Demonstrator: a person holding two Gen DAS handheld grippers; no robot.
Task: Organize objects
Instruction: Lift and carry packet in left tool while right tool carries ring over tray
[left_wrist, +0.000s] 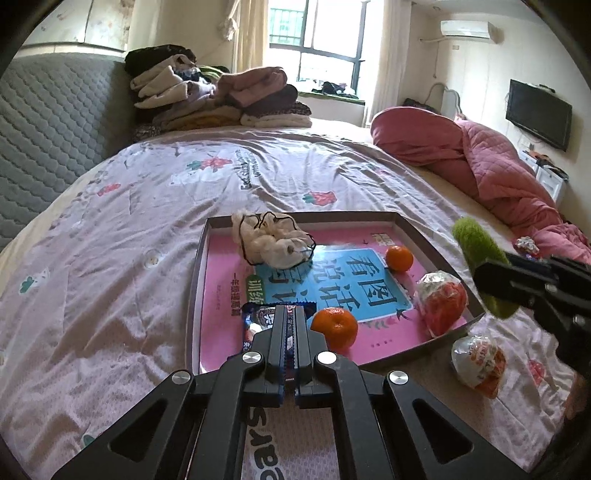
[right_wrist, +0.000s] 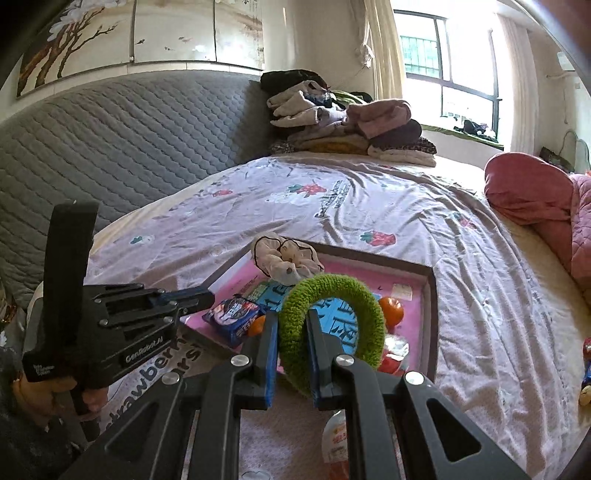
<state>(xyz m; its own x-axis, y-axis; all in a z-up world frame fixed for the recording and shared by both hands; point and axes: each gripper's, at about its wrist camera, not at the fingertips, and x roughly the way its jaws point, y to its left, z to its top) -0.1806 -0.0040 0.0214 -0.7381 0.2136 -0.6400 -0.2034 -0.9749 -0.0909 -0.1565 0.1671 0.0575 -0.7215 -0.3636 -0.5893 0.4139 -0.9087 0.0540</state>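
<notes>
The fuzzy green ring (right_wrist: 328, 328), clamped in the right gripper (right_wrist: 291, 332), hangs over the shallow box tray (left_wrist: 424, 236). At nine o'clock, the left gripper (left_wrist: 291, 317) pinches a crinkly blue snack packet (left_wrist: 258, 317). Only the right view shows the ring's hole.

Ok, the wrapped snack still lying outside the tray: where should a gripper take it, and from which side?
Probably across the round, bulging middle of the wrapped snack, coming from above. It lies on the sheet just off the tray's near corner, and the twisted orange end looks too thin and loose to hold. Both grippers are full now: left gripper on a blue packet, right gripper on a green ring.
</notes>
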